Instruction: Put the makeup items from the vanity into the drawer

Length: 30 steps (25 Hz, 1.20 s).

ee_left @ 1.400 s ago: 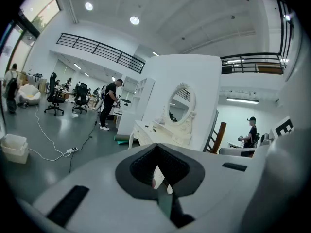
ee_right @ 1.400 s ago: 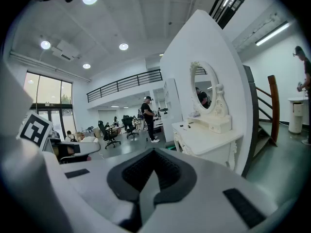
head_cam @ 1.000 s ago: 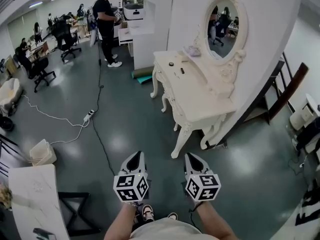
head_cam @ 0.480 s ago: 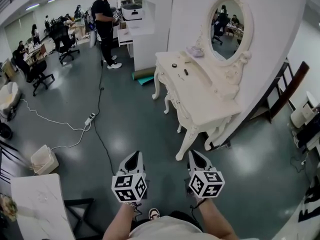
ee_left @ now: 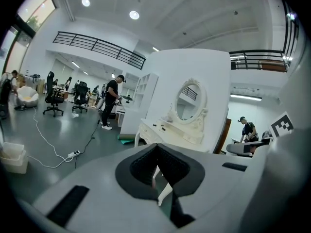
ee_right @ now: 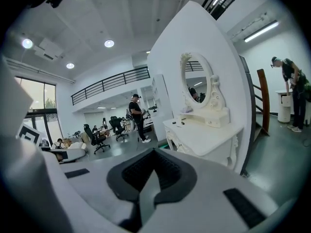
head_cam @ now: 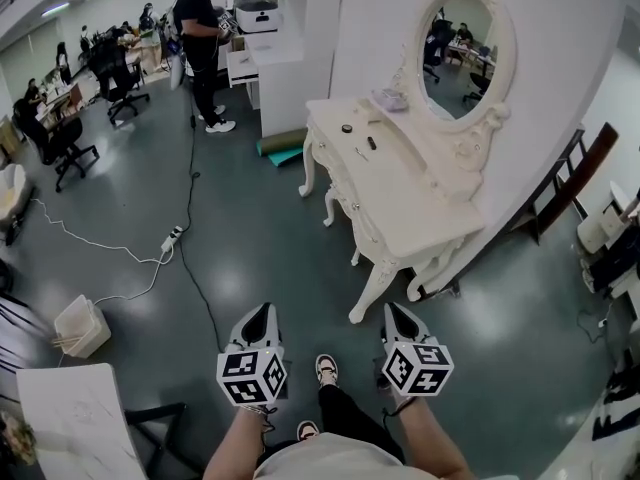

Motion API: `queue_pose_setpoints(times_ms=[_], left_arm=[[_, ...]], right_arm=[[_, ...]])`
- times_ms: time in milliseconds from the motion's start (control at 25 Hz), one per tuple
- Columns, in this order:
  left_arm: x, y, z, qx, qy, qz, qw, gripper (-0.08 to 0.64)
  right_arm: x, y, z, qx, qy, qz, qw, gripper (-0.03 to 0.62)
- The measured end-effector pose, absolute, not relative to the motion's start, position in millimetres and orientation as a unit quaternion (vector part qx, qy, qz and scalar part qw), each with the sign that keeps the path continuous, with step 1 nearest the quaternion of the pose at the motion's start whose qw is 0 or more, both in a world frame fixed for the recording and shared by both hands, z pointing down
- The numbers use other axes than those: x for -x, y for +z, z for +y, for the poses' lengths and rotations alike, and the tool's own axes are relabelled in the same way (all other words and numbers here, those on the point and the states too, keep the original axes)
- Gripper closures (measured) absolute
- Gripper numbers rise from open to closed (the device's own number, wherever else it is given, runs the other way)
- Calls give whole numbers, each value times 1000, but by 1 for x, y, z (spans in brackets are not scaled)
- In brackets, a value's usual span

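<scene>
Two makeup items, a small round dark pot (head_cam: pixel 346 128) and a short dark stick (head_cam: pixel 371 143), lie on the far end of the one white carved vanity table (head_cam: pixel 420 208), below its oval mirror (head_cam: pixel 465 48). Well apart from them, the left gripper (head_cam: pixel 262 313) and right gripper (head_cam: pixel 392 311) hover side by side over the grey floor (head_cam: pixel 250 238), both with jaws together and empty. One standing person in black (head_cam: pixel 200 38) is beyond.
</scene>
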State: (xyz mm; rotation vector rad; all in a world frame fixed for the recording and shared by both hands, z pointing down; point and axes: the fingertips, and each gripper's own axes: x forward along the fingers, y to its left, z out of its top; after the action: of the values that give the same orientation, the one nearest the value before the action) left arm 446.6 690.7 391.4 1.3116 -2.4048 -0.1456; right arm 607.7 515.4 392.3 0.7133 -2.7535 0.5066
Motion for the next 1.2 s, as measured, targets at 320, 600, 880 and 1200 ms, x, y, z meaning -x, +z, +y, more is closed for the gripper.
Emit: queue_pose_setpoints(times_ms=[320,600,880,1200], left_arm=[[-387,395,640,-451,-52,-869,199,555],[-335,382,566,-450,-49,-871,189,555],[-294,378,502,-447,-50,-873,190,555],[-271,400,463,-445,-34,-868,216,555]], right_arm=[[-542,396,454,-235,178,-947,126,575],[-485,388,383,-228,173,-950,128,575],[-440,387,320,-218,177,-951,132,575],[-399,400,278,-202,188,-951,141,575]])
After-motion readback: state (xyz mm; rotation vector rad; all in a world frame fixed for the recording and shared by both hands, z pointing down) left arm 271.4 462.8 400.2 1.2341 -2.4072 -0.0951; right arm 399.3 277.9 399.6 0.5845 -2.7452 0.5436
